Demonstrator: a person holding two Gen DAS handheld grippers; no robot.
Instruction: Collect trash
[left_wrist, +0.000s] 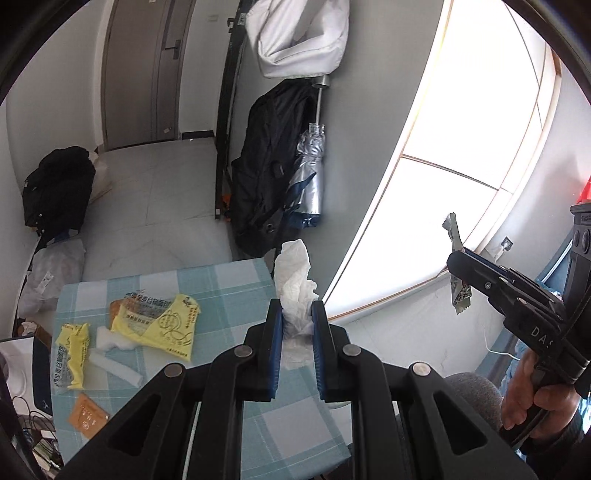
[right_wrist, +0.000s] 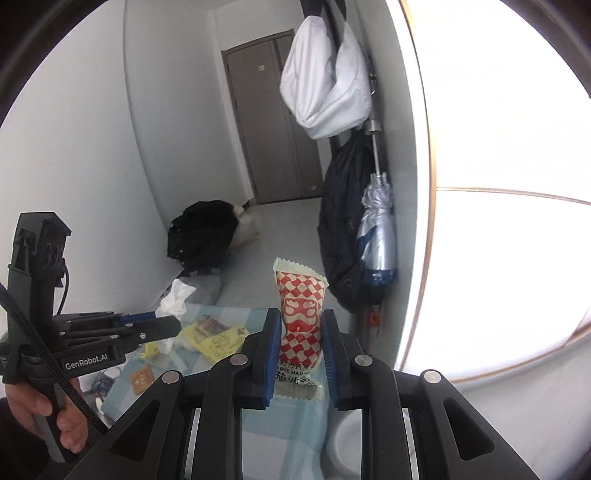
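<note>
Carry step: left claw (left_wrist: 297, 319) clamps tissue (left_wrist: 293, 273), right claw (right_wrist: 300, 332) clamps wrapper (right_wrist: 300, 314) (both off table (left_wrist: 229, 280)). Next: find bin, none in view; yellow packets (left_wrist: 159, 325) lie below-left.

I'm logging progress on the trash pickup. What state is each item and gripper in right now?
left gripper: shut on the tissue.
tissue: crumpled, held above the table.
right gripper: shut on the snack wrapper.
snack wrapper: upright, pinched at its middle, off the table.
yellow packets: torn open, lying on the table.
orange sachet: flat on the table.
umbrella: folded, hanging.
door: closed.
</note>
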